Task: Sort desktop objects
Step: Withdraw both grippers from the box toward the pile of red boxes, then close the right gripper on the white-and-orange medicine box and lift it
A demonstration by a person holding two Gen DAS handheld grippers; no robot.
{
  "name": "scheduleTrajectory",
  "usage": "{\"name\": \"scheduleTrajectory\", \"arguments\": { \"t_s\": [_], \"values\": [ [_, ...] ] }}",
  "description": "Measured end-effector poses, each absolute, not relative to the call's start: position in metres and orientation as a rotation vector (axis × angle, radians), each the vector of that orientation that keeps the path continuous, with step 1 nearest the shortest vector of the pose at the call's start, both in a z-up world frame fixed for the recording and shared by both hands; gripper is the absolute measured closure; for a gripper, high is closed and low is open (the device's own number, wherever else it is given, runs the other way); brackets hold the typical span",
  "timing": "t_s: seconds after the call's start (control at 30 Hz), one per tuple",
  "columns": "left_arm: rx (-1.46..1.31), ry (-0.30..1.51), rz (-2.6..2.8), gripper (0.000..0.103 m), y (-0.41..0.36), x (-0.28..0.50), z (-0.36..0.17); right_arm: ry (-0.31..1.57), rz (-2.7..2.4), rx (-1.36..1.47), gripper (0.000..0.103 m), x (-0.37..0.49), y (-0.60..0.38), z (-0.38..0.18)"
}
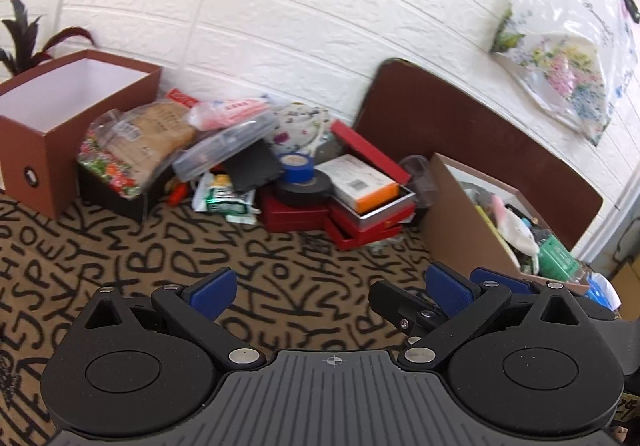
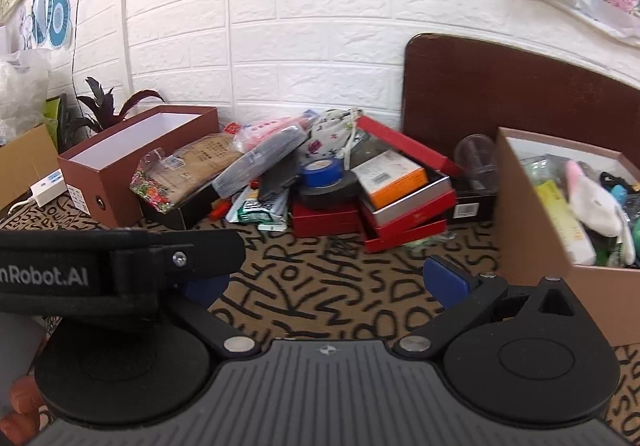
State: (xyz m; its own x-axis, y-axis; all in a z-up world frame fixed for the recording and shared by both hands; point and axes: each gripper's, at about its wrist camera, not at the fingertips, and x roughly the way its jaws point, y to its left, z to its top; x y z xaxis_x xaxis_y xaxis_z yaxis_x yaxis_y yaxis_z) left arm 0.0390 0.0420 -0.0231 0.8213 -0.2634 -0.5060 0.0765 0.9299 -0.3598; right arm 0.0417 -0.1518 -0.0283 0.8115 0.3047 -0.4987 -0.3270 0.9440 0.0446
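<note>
Sorting status: nothing held; pile untouched, judging by its lie.
Bench (image 1: 120, 254): lettered cloth, carries all.
Empty brown box (image 1: 60, 113): far left.
Filled box (image 2: 560, 205): right.
Pile (image 2: 320, 181): between boxes, against wall.
Red gift boxes (image 2: 400, 221): stiff; grip edges.
Black tape roll (image 1: 304, 187): light, rigid; pinch the rim.
Left gripper (image 1: 332, 290): jaws spread.
Right gripper (image 2: 324, 282): jaws spread.

Clutter pile (image 2: 320, 181) between two boxes (image 2: 136, 161), against wall (image 2: 320, 45)

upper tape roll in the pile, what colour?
Blue, resting on a black tape roll. Right wrist view shows it best.
</note>
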Motion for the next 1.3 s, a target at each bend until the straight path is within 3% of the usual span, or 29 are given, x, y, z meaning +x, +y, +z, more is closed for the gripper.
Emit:
{"name": "scheduleTrajectory", "arguments": {
  "t_s": [0.5, 0.67, 1.07, 1.23, 1.3],
  "values": [
    [-0.359, 0.625, -0.221, 0.0, 0.067, 0.114, -0.042, 0.508, 0.257, -0.081, 0.0, 0.098, -0.137, -0.042],
    [-0.35, 0.636, -0.281, 0.007, 0.056, 0.148, -0.044, 0.475, 0.208, -0.133, 0.003, 0.125, -0.144, -0.045],
    [-0.36, 0.652, -0.322, 0.023, 0.033, 0.214, -0.061, 0.437, 0.198, -0.257, 0.022, 0.179, -0.148, -0.057],
    [-0.383, 0.69, -0.314, 0.033, 0.038, 0.233, -0.074, 0.452, 0.278, -0.269, 0.037, 0.191, -0.135, -0.064],
    [-0.376, 0.696, -0.298, 0.034, 0.042, 0.239, -0.078, 0.437, 0.303, -0.318, 0.038, 0.193, -0.126, -0.068]
  ]
}}
